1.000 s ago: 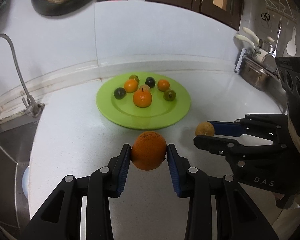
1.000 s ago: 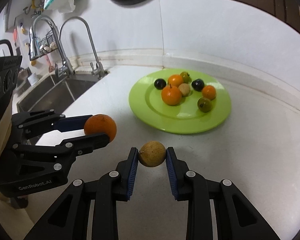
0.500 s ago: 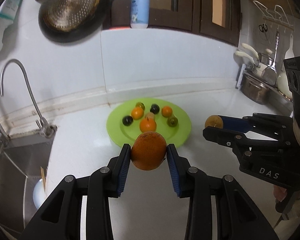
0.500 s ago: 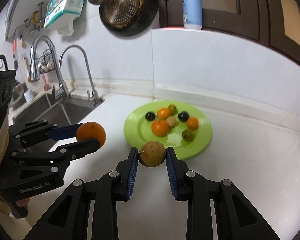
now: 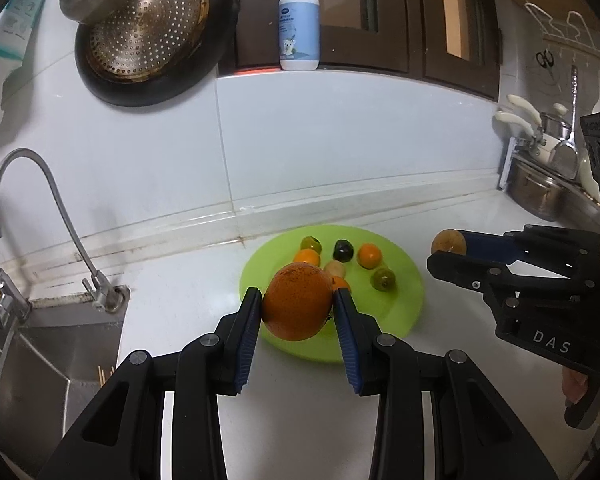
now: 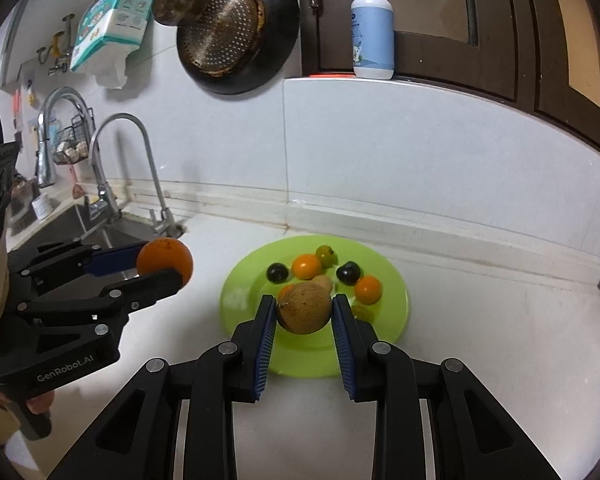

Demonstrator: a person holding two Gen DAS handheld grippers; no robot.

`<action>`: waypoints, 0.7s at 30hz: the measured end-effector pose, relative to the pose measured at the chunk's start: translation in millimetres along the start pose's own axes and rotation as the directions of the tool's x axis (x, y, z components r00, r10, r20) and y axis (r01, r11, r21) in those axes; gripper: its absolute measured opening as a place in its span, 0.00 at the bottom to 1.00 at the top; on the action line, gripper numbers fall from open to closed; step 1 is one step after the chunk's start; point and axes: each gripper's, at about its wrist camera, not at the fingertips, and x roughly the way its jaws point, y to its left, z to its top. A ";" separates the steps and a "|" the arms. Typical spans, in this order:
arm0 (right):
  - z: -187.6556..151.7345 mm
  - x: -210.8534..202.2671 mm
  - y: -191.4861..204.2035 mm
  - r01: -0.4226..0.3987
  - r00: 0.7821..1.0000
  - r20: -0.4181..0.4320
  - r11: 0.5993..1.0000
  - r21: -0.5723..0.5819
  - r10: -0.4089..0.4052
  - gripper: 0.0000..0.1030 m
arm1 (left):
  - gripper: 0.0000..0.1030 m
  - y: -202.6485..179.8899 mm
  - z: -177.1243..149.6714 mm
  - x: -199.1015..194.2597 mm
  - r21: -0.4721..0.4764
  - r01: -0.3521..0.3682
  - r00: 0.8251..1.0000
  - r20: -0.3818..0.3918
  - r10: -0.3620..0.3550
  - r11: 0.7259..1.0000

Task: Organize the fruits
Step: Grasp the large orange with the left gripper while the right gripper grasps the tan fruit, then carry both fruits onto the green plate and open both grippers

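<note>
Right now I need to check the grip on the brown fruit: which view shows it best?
The right wrist view: the brown fruit sits large and centered between the right gripper fingers. The left wrist view shows it only small, side-on, partly hidden by one finger.

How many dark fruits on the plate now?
2. One dark fruit sits left on the green plate, the other right of it; the held brown fruit may hide more.

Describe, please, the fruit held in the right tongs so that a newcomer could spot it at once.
Start at the green plate on the white counter. Just in front of it, the right tongs grip a round fruit. Its dull, tan-brown skin sets it apart from the glossy orange in the left tongs.
</note>
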 end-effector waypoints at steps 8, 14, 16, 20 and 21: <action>6.3 31.3 -9.7 0.002 1.000 -0.028 1.000 0.004 -0.001 0.29 | 0.36 8.7 6.5 34.4 0.006 -0.003 1.000 -0.029 0.003 1.000; 7.2 58.7 -18.2 -0.001 0.998 -0.061 1.000 0.013 0.002 0.29 | 0.36 15.7 7.2 66.5 -0.013 0.015 0.997 -0.079 -0.016 1.000; 6.6 68.3 -21.7 -0.003 0.997 -0.073 1.000 0.019 0.005 0.29 | 0.36 17.5 7.3 77.9 -0.024 0.023 0.995 -0.099 -0.025 0.999; 5.0 85.1 -27.6 -0.007 0.995 -0.095 0.999 0.032 0.010 0.29 | 0.36 18.6 5.4 95.8 -0.031 0.035 0.991 -0.129 -0.039 0.999; 4.5 90.1 -29.6 -0.009 0.994 -0.104 0.999 0.039 0.013 0.29 | 0.36 18.9 4.9 100.0 -0.033 0.037 0.990 -0.135 -0.041 0.999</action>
